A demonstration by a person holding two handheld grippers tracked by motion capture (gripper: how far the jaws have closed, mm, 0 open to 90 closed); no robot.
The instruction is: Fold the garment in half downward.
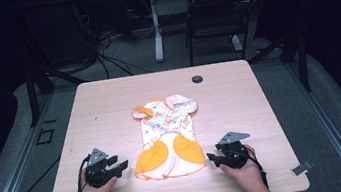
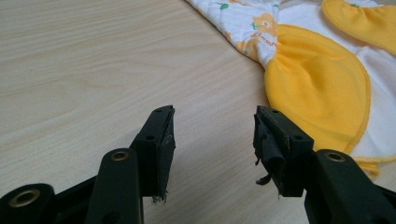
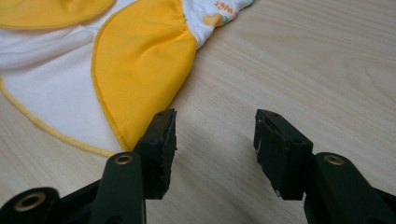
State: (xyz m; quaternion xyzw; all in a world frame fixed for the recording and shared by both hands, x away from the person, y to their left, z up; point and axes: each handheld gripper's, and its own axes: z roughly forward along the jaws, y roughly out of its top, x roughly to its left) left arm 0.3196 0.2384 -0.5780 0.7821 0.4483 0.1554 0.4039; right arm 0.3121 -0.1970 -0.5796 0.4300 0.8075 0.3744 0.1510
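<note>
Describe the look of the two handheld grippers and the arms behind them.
The left gripper and the right gripper are matt black, each topped by a grey three-cornered plate, with a black cable trailing back. Their jaws are blocky black bars with brass-coloured pivot rivets and worn, frayed pads. The forearms are bare, with no sleeves in sight.

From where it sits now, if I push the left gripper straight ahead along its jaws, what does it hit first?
Likely bare table first; the left gripper is open, with the garment just right of its line, so the right jaw might brush the yellow edge. Depth is unclear.
</note>
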